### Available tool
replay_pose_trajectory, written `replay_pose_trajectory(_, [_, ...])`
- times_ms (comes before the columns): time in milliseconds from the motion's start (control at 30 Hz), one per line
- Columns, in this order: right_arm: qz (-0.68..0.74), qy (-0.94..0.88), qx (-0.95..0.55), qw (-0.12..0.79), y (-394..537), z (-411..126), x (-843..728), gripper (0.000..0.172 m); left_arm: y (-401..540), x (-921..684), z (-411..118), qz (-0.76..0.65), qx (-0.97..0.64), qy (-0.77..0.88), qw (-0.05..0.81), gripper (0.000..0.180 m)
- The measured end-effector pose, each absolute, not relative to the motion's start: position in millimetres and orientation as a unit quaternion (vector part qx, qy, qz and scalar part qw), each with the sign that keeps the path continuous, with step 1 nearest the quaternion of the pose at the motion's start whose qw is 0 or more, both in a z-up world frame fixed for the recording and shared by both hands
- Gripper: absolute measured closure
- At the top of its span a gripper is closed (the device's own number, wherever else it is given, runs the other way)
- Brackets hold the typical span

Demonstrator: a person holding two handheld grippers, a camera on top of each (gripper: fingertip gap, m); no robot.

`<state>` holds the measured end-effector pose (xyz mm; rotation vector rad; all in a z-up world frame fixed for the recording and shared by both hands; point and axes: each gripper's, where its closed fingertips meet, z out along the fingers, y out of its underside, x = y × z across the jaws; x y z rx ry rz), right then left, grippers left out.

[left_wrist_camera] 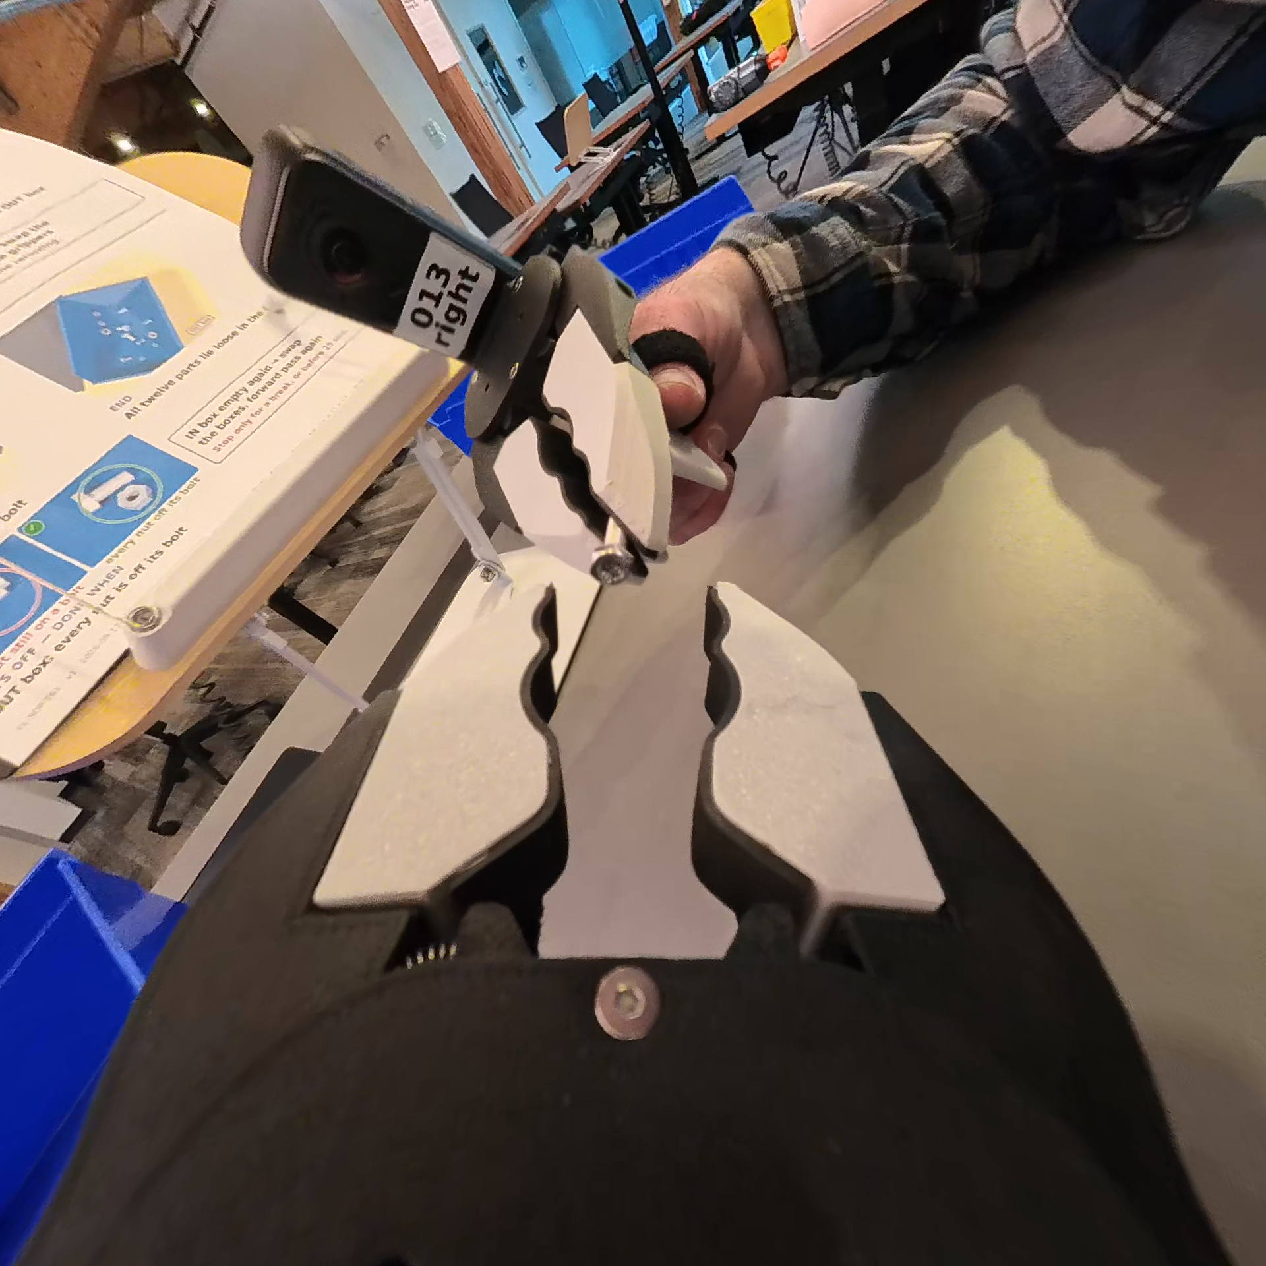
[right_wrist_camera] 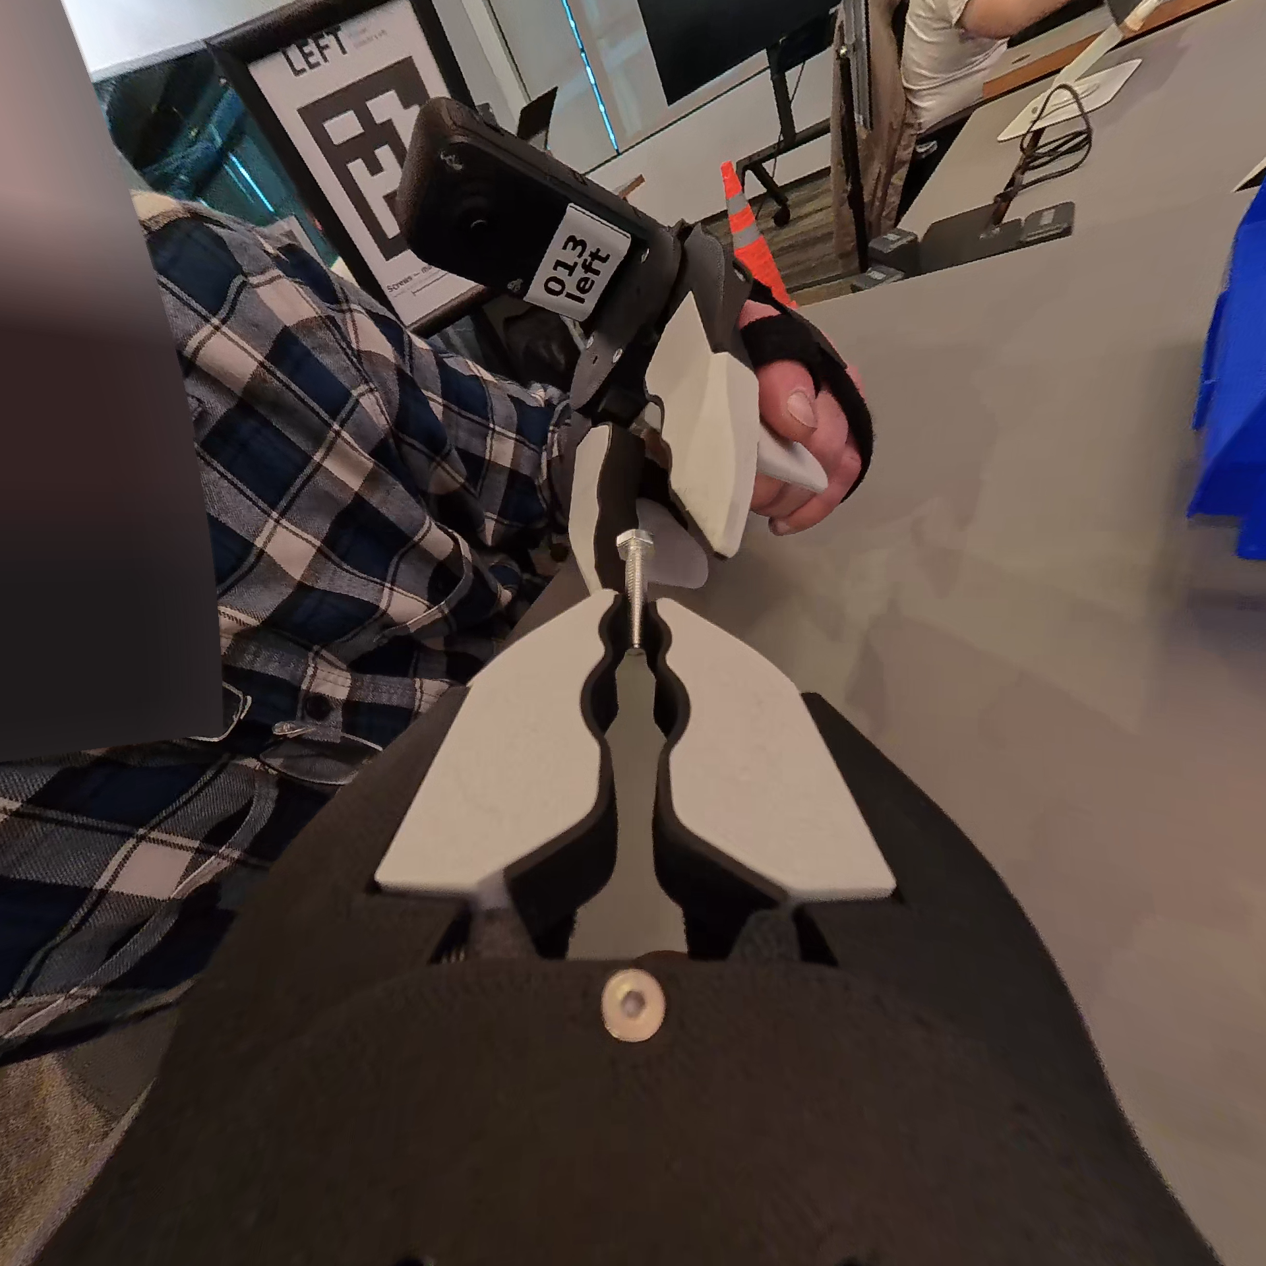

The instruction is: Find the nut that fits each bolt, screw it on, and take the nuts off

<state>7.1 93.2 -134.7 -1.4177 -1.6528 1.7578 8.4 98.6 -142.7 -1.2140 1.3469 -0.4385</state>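
Observation:
My right gripper (right_wrist_camera: 637,610) is shut on the threaded shank of a silver hex-head bolt (right_wrist_camera: 634,589) and holds it above the grey table (right_wrist_camera: 959,616). The bolt's head points away from it, toward my left gripper (right_wrist_camera: 654,565). No nut shows on the bolt. In the left wrist view my left gripper (left_wrist_camera: 630,603) is open with nothing between its fingers. The bolt's head (left_wrist_camera: 612,565) sits just beyond its fingertips, sticking out of the right gripper (left_wrist_camera: 634,551). In the right wrist view the left fingers (right_wrist_camera: 589,520) stand apart around the bolt head without pressing on it.
An instruction board (left_wrist_camera: 137,411) stands at the left. Blue bins sit near the left gripper (left_wrist_camera: 61,959), behind the right hand (left_wrist_camera: 671,233) and at the table's right edge (right_wrist_camera: 1233,411). A plaid-sleeved arm (left_wrist_camera: 959,226) crosses the table. An orange cone (right_wrist_camera: 747,226) stands beyond. Both grippers' tips are close together, under 4 cm apart.

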Motion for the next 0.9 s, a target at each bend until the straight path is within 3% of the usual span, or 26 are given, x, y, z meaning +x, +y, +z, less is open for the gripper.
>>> replay_pose_trajectory(300, [0.563,-0.584,-0.521,0.266,131.4,-94.5,39.8,0.166,107.4,-1.0,-125.2,-0.209,-0.53,0.535,0.624,0.141])
replay_pose_trajectory(567, [0.407,-0.529,-0.607,0.431,194.3,-49.7,157.1,0.166,117.3,-5.6,-125.2,-0.207,-0.542,0.517,0.629,0.145])
replay_pose_trajectory(733, [0.205,-0.451,-0.719,0.488,255.6,-64.7,271.7,0.166,120.5,3.2,-128.3,-0.205,-0.548,0.517,0.625,0.146])
replay_pose_trajectory(900, [0.061,-0.39,-0.813,0.428,298.4,-114.1,361.3,0.166,116.1,15.8,-127.2,-0.207,-0.544,0.523,0.623,0.147])
